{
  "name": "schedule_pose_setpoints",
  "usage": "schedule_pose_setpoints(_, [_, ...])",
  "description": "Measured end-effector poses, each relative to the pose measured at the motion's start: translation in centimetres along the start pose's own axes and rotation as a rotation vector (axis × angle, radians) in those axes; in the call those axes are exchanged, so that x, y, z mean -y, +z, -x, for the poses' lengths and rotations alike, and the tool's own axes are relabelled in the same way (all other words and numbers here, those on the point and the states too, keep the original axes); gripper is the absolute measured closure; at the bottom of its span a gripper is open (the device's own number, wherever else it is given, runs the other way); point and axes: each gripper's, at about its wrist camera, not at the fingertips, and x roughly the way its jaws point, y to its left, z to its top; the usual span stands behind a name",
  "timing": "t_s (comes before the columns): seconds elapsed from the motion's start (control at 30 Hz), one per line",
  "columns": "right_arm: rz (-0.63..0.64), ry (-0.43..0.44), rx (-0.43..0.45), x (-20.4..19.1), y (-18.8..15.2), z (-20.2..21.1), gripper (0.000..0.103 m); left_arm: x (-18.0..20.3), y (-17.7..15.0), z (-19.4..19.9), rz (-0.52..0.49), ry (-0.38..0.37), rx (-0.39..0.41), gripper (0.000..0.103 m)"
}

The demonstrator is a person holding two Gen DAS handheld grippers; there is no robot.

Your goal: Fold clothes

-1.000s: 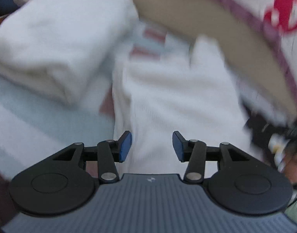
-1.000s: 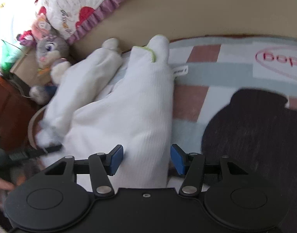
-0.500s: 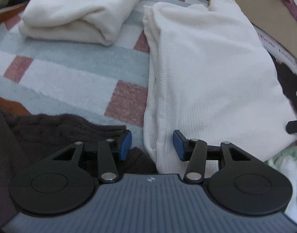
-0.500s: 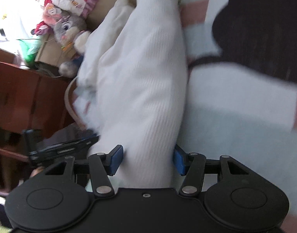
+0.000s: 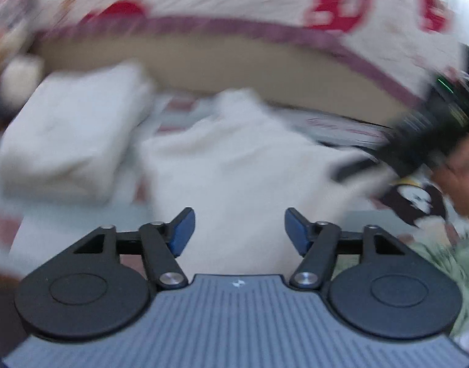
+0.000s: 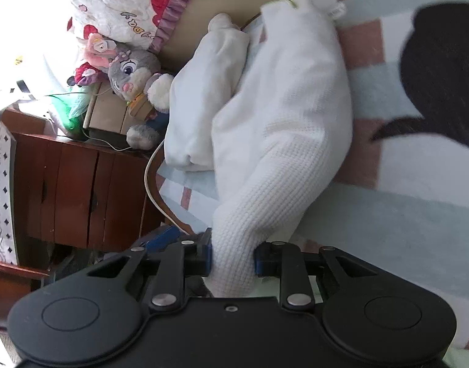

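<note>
Right gripper point(image 6: 231, 259) jaws pinch the white waffle garment point(image 6: 283, 116); left gripper point(image 5: 239, 230) jaws spread; pillow point(image 6: 124, 6) lettering illegible.

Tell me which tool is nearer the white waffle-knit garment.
Right. The right tool is clamped on the white waffle-knit garment, bunching its near end. The left tool is open, garment visible between its fingers, contact unclear through blur.

1. Your right claw point(image 6: 231, 259) is closed on the near end of the shirt point(image 6: 289, 98), which lies on the bed point(image 6: 403, 214).
2. A folded cloth point(image 6: 200, 98) lies touching the shirt's left side.
3. A bunny toy point(image 6: 136, 73) sits left of it.
</note>
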Motion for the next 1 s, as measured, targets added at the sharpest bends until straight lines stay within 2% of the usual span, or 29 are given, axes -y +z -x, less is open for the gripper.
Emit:
schedule_pose_setpoints(0.1, [0.033,0.011,-0.003,-2.4,1.1,0.2,0.076,2.0,0.1,-1.0,-0.057,-0.076,-0.011,0.033])
schedule_pose_setpoints(0.13, [0.047,0.015,-0.005,-3.1,1.4,0.2,0.076,2.5,0.0,-1.2,-0.082,-0.066,-0.013,0.031])
schedule_pose_setpoints(0.2, [0.065,0.029,-0.009,-4.3,1.8,0.5,0.076,2.8,-0.4,-2.6,-0.112,-0.005,-0.022,0.029])
schedule_pose_setpoints(0.27, [0.060,0.052,-0.015,-4.9,2.1,0.8,0.076,2.3,-0.6,-4.3,-0.103,0.083,-0.064,0.030])
schedule_pose_setpoints(0.3, [0.049,0.069,-0.021,-5.0,2.2,0.9,0.077,2.1,-0.6,-4.6,-0.097,0.134,-0.080,0.048])
schedule_pose_setpoints(0.33, [0.041,0.080,-0.023,-4.9,2.2,1.0,0.077,1.7,-0.5,-4.4,-0.085,0.156,-0.076,0.079])
schedule_pose_setpoints(0.4, [0.036,0.073,-0.034,-4.5,1.8,1.1,0.077,0.9,-0.2,-4.1,-0.061,0.200,-0.066,0.083])
schedule_pose_setpoints(0.5, [0.048,0.039,-0.077,-3.8,1.0,1.4,0.076,0.8,0.2,-2.1,-0.082,0.250,-0.002,0.083])
schedule_pose_setpoints(0.6, [0.015,0.005,-0.096,-2.8,0.3,2.8,0.069,1.1,0.2,-1.8,-0.107,0.276,0.010,0.085])
schedule_pose_setpoints(0.63, [-0.019,0.006,-0.093,-2.2,0.3,3.5,0.067,1.0,0.2,-1.9,-0.094,0.272,0.003,0.085])
schedule_pose_setpoints(0.7, [-0.178,0.068,-0.058,-0.1,0.7,4.6,0.060,0.5,0.4,-2.2,-0.059,0.263,-0.013,0.085])
schedule_pose_setpoints(0.73, [-0.254,0.099,-0.034,1.1,1.0,5.0,0.050,0.3,0.4,-2.0,-0.041,0.261,-0.017,0.086])
schedule_pose_setpoints(0.8, [-0.296,0.060,0.024,2.5,2.0,5.3,0.046,-0.2,0.3,-1.6,-0.013,0.248,-0.015,0.086])
schedule_pose_setpoints(0.87, [-0.278,-0.041,0.074,3.5,2.9,5.4,0.042,-0.5,0.2,-1.4,0.008,0.242,-0.015,0.086])
schedule_pose_setpoints(1.0, [-0.275,-0.146,0.098,5.5,4.3,3.7,0.042,-1.2,-0.2,-1.4,0.044,0.228,-0.019,0.086])
